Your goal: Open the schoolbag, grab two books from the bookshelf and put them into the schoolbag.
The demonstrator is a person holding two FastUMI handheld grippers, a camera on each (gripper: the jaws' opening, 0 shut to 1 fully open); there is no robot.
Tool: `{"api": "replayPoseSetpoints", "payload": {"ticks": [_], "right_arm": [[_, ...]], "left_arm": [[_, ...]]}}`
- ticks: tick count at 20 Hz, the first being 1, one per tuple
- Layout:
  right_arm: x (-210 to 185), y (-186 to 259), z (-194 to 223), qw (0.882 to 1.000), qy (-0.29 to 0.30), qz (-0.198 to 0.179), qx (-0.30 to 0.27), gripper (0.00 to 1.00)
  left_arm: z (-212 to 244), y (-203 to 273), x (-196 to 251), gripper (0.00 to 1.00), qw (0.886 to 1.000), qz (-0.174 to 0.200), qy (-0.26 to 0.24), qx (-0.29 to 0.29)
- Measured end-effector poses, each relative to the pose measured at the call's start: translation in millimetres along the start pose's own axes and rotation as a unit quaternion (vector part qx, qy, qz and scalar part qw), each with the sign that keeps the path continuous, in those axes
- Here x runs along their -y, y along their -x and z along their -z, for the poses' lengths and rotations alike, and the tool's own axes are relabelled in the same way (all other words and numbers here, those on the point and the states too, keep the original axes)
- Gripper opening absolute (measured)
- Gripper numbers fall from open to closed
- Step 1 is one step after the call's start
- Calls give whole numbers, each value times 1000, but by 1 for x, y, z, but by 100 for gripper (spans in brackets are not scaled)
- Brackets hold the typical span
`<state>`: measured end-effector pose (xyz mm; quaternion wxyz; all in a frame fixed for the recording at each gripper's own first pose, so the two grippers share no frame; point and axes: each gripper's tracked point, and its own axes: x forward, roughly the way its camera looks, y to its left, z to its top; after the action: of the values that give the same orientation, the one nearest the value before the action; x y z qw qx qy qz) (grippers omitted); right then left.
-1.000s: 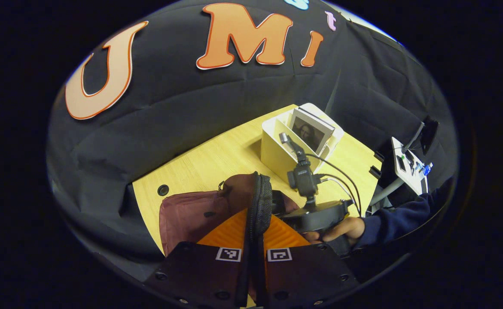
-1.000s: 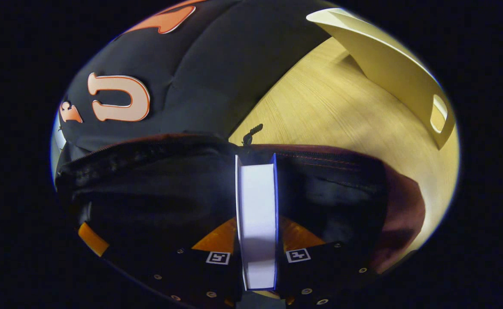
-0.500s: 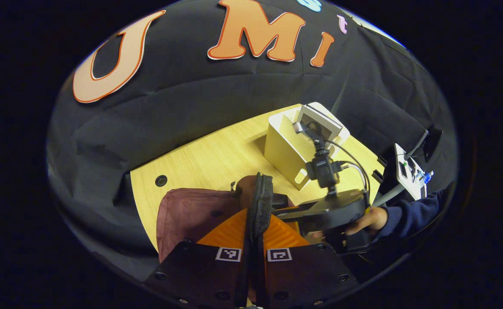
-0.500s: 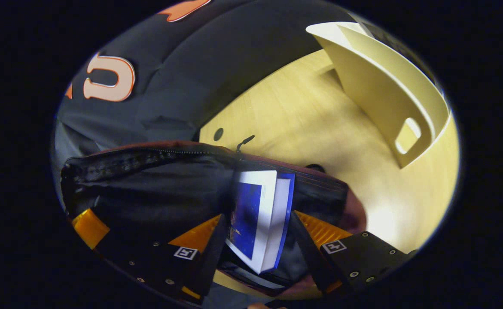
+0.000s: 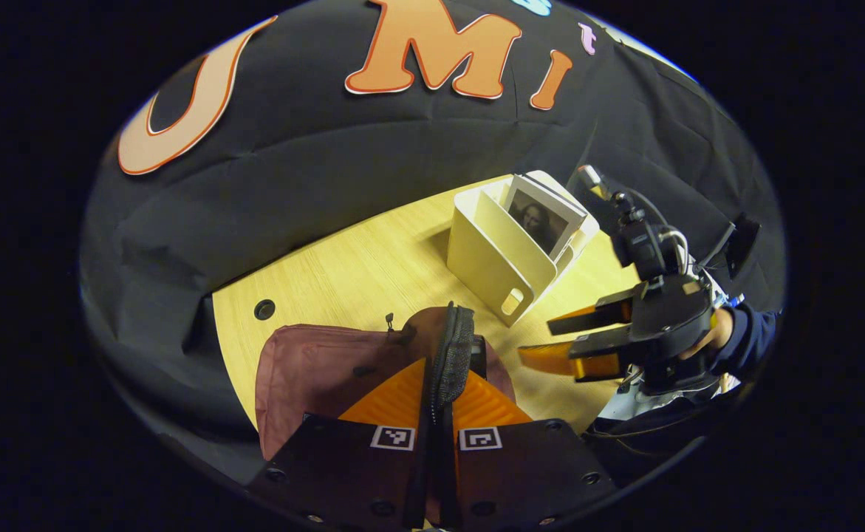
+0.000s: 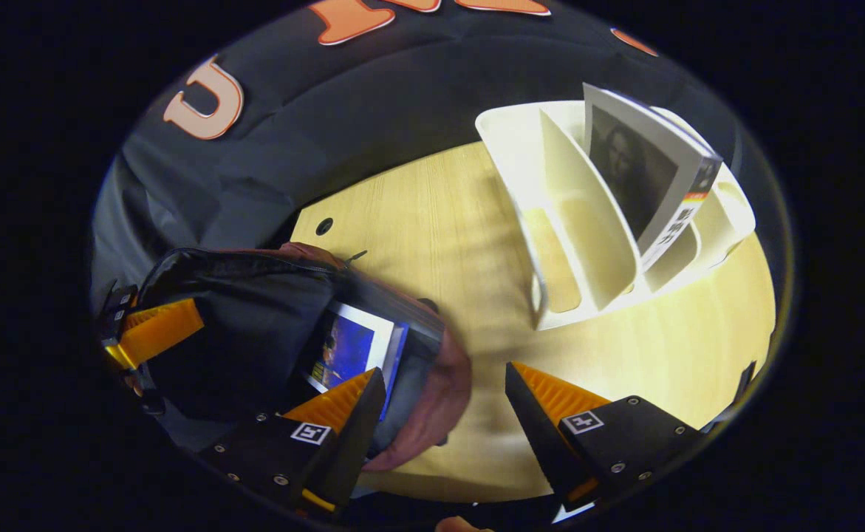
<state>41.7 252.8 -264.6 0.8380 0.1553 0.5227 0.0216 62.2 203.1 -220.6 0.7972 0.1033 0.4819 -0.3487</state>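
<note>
Schoolbag (image 6: 432, 384) of maroon cloth with a dark lining lies on the near left part of the wooden table (image 6: 432, 214), its zipped mouth held wide. Inside that mouth a blue-covered book (image 6: 351, 351) with a white page edge sits tilted, free of any finger. The left gripper (image 5: 436, 399) is clenched on the bag's zipper rim (image 5: 453, 351), both fingers pressing the black edge and lifting it up. The right gripper (image 6: 443, 391) hangs above the table just beside the bag's opening, its fingers spread wide with nothing between them; in the left gripper view it shows farther off (image 5: 561, 340), held by a hand (image 5: 713, 336) in a dark blue sleeve (image 5: 746, 336). The cream bookshelf (image 6: 550, 185) stands toward the far right of the table, well apart from the bag, with bare wood between them. A second book (image 6: 643, 166) with a portrait on its cover leans in a right-hand compartment; the left compartments are unfilled. A round cable hole (image 6: 324, 225) sits near the table's far edge, beside the bag.
</note>
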Motion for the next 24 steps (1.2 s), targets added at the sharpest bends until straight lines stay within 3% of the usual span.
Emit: {"api": "replayPoseSetpoints", "payload": {"ticks": [5, 7, 13, 16, 24], "right_arm": [[35, 51, -21, 999, 29, 12, -18, 98], [59, 69, -40, 998, 46, 36, -16, 98], [100, 97, -78, 995, 75, 54, -34, 98], [121, 102, -108, 992, 95, 74, -36, 98], [137, 62, -167, 990, 97, 64, -83, 98]], "left_arm": [[4, -1, -3, 8, 1000, -7, 4, -10], [3, -5, -3, 8, 1000, -10, 12, -12], [7, -15, -9, 8, 999, -20, 40, -16], [9, -20, -13, 8, 998, -32, 51, -21], [17, -38, -18, 8, 994, -53, 93, -36]]}}
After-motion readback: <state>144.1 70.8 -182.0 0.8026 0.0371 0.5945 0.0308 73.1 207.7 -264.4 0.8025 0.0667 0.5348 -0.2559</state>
